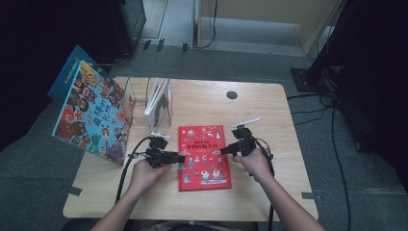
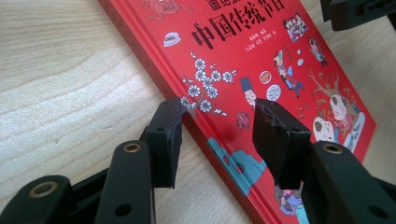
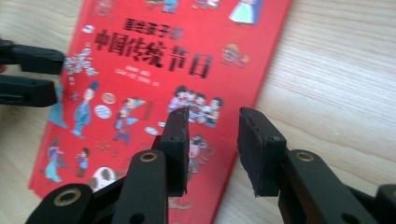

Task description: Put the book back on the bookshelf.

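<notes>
A red picture book (image 1: 204, 156) with cartoon figures and black characters on its cover lies flat on the wooden table (image 1: 269, 115). My left gripper (image 1: 180, 158) sits at the book's left edge. In the left gripper view my left gripper (image 2: 219, 112) stands open, one jaw over bare wood and the other over the red book (image 2: 261, 70). My right gripper (image 1: 223, 150) is at the book's right edge. In the right gripper view my right gripper (image 3: 212, 116) is open astride that edge of the red book (image 3: 154, 60). Nothing is gripped by either.
A large blue picture book (image 1: 91, 113) leans at the table's left edge. A clear book stand (image 1: 159, 101) with a thin white book stands at the back left. A black round hole cover (image 1: 232, 95) is at the back. Cables trail from both grippers.
</notes>
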{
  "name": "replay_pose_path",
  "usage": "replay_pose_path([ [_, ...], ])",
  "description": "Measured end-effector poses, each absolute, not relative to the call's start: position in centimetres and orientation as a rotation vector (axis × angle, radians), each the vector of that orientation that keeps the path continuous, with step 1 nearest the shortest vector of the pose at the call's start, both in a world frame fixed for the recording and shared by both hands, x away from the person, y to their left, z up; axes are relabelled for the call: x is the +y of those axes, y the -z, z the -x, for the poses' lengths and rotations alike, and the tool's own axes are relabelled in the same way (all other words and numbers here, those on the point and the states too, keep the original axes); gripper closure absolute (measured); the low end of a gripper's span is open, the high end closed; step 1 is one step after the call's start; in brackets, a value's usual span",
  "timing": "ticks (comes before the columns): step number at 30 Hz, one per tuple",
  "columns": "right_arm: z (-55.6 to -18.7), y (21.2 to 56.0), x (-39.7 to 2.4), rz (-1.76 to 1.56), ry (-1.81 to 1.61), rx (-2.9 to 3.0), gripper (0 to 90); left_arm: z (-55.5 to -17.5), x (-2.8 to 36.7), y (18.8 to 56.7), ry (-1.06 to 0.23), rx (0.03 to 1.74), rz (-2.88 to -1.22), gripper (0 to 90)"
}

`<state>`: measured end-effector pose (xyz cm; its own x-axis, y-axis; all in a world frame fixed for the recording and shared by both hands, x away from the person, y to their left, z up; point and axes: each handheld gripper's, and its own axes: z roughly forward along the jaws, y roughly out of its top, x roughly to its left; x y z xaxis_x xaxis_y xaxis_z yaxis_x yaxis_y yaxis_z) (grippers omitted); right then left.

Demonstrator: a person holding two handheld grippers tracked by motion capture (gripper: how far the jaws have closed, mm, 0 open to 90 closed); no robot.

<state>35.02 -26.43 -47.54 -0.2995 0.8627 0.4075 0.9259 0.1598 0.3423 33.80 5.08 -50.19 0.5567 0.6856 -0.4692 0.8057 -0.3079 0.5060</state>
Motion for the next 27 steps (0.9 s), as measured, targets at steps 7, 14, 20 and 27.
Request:
replay_pose_path([
  [7, -35.5, 48.3, -26.8, 1.812, 0.785, -2.256, 63.9, -33.8, 5.1, 50.2, 0.211, 1.193, -2.074, 52.9],
  [14, -36.1, 49.0, -26.3, 1.828, 0.765, -2.212, 64.2, -33.7, 5.0, 50.2, 0.201, 1.191, -2.075, 52.0],
  [20, -36.4, 48.7, -26.0, 1.864, 0.712, -2.175, 64.2, -33.5, 4.8, 50.2, 0.190, 1.206, -2.066, 51.9],
  [27, -36.6, 48.2, -25.7, 1.877, 0.670, -2.179, 65.5, -33.5, 4.8, 50.2, 0.193, 1.219, -2.058, 51.0],
])
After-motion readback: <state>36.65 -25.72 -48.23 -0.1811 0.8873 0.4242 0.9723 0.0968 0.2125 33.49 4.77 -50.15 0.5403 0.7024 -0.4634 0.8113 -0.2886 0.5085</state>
